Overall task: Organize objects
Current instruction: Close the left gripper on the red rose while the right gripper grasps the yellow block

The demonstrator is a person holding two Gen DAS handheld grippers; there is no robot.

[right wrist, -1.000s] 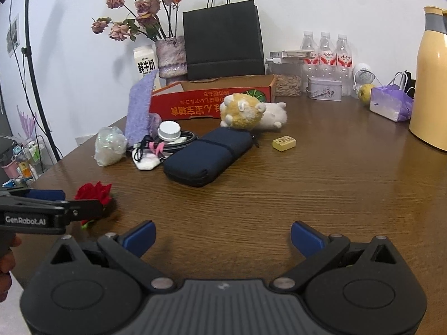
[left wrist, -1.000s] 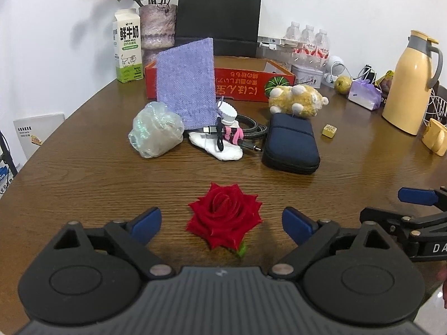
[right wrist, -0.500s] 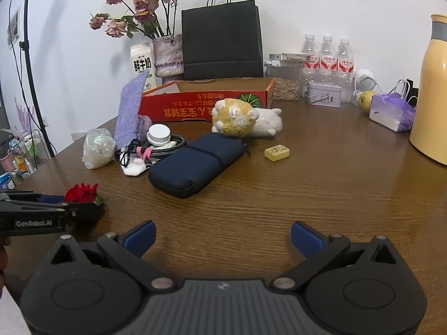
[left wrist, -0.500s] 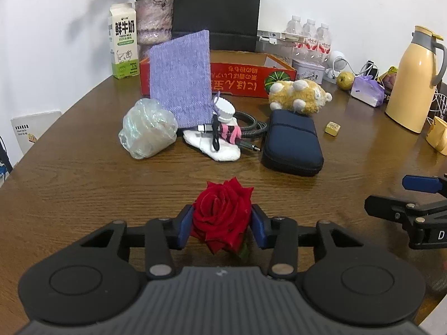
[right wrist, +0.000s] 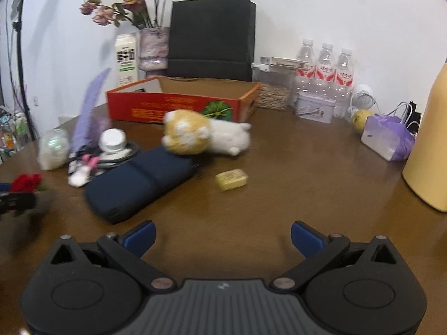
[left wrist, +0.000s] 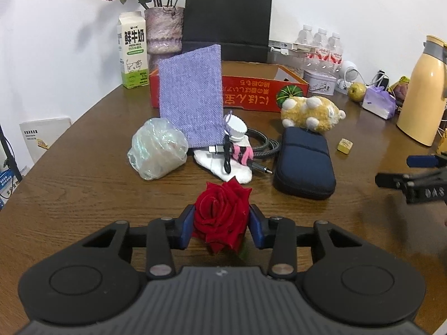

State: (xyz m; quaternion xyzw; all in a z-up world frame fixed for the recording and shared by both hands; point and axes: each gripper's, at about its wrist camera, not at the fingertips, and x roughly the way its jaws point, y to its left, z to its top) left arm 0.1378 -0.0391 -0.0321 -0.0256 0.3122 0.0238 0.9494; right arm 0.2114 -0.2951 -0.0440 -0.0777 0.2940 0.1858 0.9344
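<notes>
**Left tool clamped on the rose; right tool free**

Left tool (left wrist: 220,224): blue pads pressed on either side of the red rose (left wrist: 220,217), bloom facing up between them. Jaws have just been closing, with the flower between them. The rose sits low at the near edge of the table (left wrist: 83,181), just in front of the white sock (left wrist: 223,164) and cable bundle; whether it is lifted clear of the wood cannot be told.

Right tool (right wrist: 222,236): jaws wide apart, nothing between them, over bare table short of the navy pouch (right wrist: 139,184) and the small yellow block (right wrist: 232,179).

Handling, as judged: the rose is very light and soft, probably fabric. Petals crush and spring back, so the grip looks compliant rather than firm. A hold across the bloom's full width, as now, seems adequate; the short green stub beneath offers little to catch. Slip risk under quick motion is modest but real.

Likely destination is the red cardboard box (left wrist: 259,95) behind the purple cloth (left wrist: 191,97).
</notes>
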